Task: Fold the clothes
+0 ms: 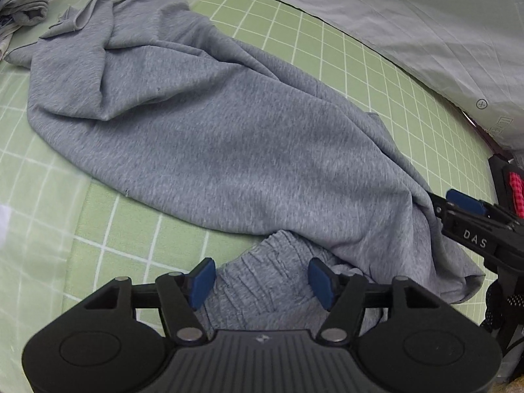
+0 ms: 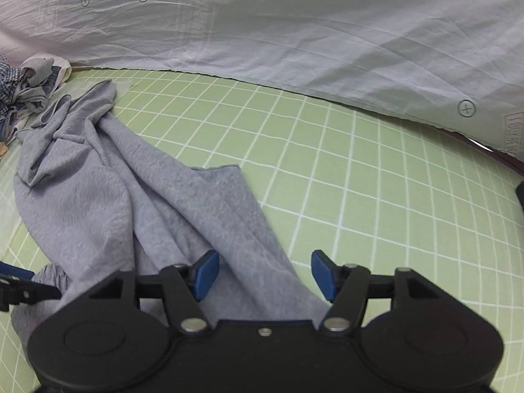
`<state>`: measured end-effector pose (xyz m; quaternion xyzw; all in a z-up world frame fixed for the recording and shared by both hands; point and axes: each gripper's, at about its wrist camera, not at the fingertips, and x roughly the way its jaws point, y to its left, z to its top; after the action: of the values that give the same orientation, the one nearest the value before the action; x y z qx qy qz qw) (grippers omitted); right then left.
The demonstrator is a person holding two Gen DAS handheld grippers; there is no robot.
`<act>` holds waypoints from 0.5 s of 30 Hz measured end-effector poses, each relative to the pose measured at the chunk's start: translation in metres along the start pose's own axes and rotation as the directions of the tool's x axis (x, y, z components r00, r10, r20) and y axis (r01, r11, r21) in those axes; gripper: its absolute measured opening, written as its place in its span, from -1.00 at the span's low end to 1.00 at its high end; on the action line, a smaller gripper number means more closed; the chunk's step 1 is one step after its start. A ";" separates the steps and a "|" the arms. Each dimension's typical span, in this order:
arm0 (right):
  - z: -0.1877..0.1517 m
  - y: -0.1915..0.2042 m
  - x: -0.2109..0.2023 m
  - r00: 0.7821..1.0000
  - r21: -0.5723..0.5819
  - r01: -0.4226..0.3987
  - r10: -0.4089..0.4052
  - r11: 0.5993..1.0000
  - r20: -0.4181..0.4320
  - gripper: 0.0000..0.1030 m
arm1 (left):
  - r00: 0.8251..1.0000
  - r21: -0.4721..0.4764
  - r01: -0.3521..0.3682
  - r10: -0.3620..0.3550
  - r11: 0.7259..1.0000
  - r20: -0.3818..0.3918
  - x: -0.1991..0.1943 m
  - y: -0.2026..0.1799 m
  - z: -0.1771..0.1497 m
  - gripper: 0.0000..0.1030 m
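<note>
Left-wrist and right-wrist views of a folding surface. We see a grey garment (image 1: 203,124) lying crumpled and stretched lengthwise across a green mat with a white grid (image 1: 344,65); its far end is bunched into loose folds, and its near end shows a gathered, ribbed band (image 1: 262,281). The left gripper (image 1: 262,281) stands with its blue pads (image 1: 203,281) spread wide, the ribbed band lying between them; we cannot tell whether either pad touches the cloth. The right gripper (image 2: 265,275) is likewise spread wide, with a fold of the garment (image 2: 183,203) running between its pads (image 2: 207,274) and under its body, while the right-hand pad sits over bare mat (image 2: 376,196). In the left-wrist view the right gripper (image 1: 465,206) enters from the right edge, its tip at the garment's near side edge, and we cannot tell from there how its fingers stand. A pile of other clothes (image 2: 29,91) lies heaped at the far left corner of the mat, just beside the garment's bunched end. A pale sheet printed with carrots (image 2: 294,32) borders the far side of the mat. No container appears in either view
</note>
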<state>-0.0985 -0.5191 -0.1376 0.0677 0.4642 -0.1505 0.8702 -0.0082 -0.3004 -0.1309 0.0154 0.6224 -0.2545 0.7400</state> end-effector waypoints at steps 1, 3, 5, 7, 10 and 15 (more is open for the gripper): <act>0.001 -0.001 0.000 1.000 0.004 -0.001 0.001 1.000 0.008 0.22 | 1.000 -0.003 -0.003 0.003 1.000 -0.002 0.003 -0.001 0.000 0.24; 0.003 -0.003 0.000 1.000 0.013 -0.005 0.004 1.000 0.024 0.07 | 1.000 -0.007 -0.011 0.011 1.000 -0.007 0.009 -0.004 0.002 0.22; 0.004 -0.006 0.001 0.999 0.021 -0.008 0.007 1.000 0.040 -0.64 | 1.000 -0.017 -0.023 0.022 1.000 -0.002 0.009 -0.006 0.003 -0.02; 0.006 -0.008 0.001 0.998 0.030 -0.011 0.009 0.999 0.056 -0.90 | 1.000 -0.033 -0.017 0.018 0.999 0.007 0.008 -0.008 0.005 -0.36; 0.009 -0.011 0.001 0.997 0.043 -0.016 0.013 0.999 0.080 -0.95 | 0.999 -0.091 -0.014 0.018 0.996 0.049 -0.001 -0.005 0.007 -0.55; -0.001 -0.047 -0.013 0.989 0.140 0.075 -0.092 0.987 0.114 -0.96 | 0.982 -0.181 -0.116 0.140 0.977 0.125 -0.020 0.015 0.014 -0.61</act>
<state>-0.1216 -0.5603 -0.1264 0.0976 0.4020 -0.2218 0.8830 0.0088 -0.2846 -0.1135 -0.0265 0.5877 -0.1517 0.7943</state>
